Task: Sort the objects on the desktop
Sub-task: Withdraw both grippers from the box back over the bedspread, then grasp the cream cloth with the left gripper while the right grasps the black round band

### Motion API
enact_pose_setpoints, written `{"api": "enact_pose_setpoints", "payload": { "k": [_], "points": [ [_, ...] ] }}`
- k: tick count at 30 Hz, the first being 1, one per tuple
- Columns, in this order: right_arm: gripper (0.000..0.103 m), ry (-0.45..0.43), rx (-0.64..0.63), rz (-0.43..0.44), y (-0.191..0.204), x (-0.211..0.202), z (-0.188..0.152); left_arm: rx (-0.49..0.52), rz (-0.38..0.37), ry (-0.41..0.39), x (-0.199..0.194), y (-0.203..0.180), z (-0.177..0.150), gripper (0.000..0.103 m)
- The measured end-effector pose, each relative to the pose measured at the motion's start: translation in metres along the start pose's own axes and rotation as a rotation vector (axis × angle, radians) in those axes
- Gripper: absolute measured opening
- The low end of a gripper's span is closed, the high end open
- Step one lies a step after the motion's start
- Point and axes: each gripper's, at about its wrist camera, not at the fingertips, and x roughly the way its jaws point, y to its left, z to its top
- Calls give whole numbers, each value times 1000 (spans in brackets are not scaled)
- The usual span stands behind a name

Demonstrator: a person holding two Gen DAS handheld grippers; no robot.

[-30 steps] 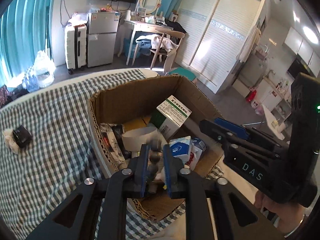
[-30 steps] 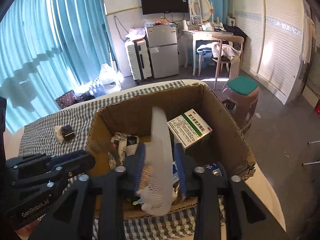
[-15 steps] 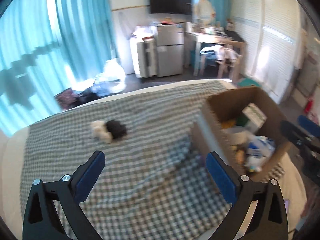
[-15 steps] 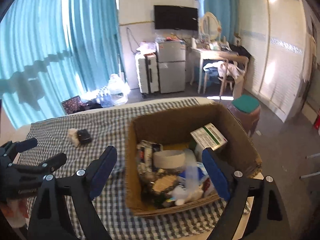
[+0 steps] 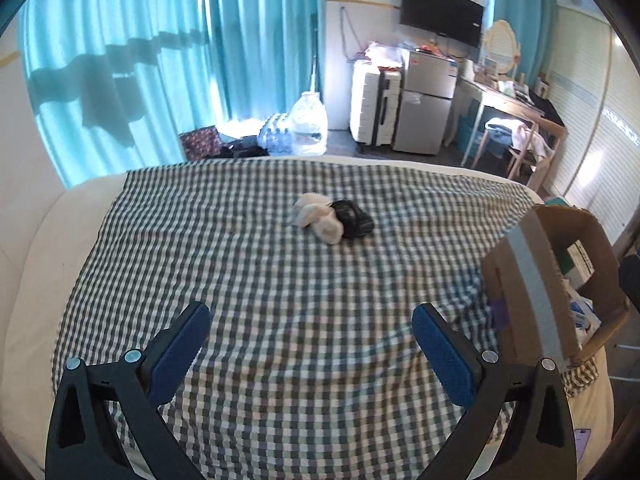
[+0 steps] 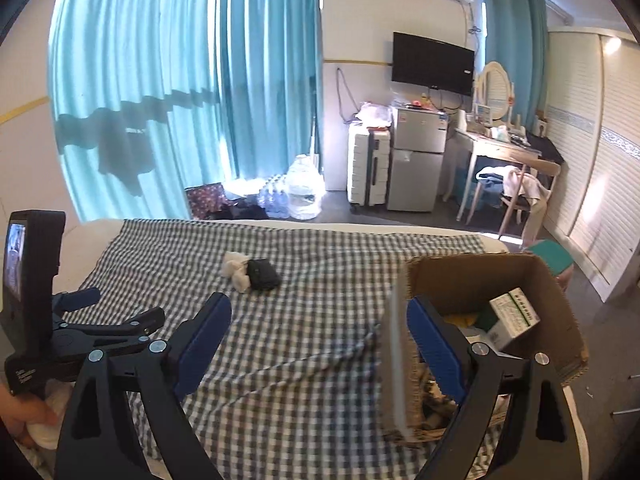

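A black pouch-like object (image 5: 354, 219) lies against a cream fluffy bundle (image 5: 318, 217) in the middle of the checked cloth (image 5: 280, 280); both show in the right wrist view too, the black object (image 6: 262, 274) and the bundle (image 6: 237, 267). A cardboard box (image 5: 560, 276) with several items, among them a white and green carton (image 6: 514, 318), stands at the right. My left gripper (image 5: 310, 350) is open and empty, well short of the objects. My right gripper (image 6: 318, 344) is open and empty by the box's (image 6: 480, 280) left wall. The left gripper body (image 6: 80, 328) shows at its left.
The cloth covers a white table (image 5: 48, 240) with rounded edges. Beyond it are teal curtains (image 5: 160, 60), water bottles (image 5: 304, 128), a suitcase (image 5: 374, 108), a small fridge (image 5: 426, 120), a desk with chair (image 5: 516, 132) and a teal stool (image 6: 550, 256).
Both grippers opened and let go of what they held over the box, a white comb on the right. Both pulled back and swung left, toward the objects on the cloth.
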Motion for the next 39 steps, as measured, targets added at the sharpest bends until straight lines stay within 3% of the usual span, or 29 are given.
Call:
{"api": "enact_pose_setpoints", "payload": {
  "k": [16,21,31,35,39],
  "points": [
    [90,79,50,108,30,100,-24,-60,-10,75,113,18,-4,103],
    [90,103,71,124,32,142,-23,-77,-5,1,152,16,9,103],
    [90,201,53,190,44,257,-9,-82,24,39,233,19,28,103],
    [90,237,30,232,55,308,-6,-54,46,36,249,28,27,103],
    [90,276,81,277,50,348,-7,-51,8,27,254,37,28,103]
  ]
}}
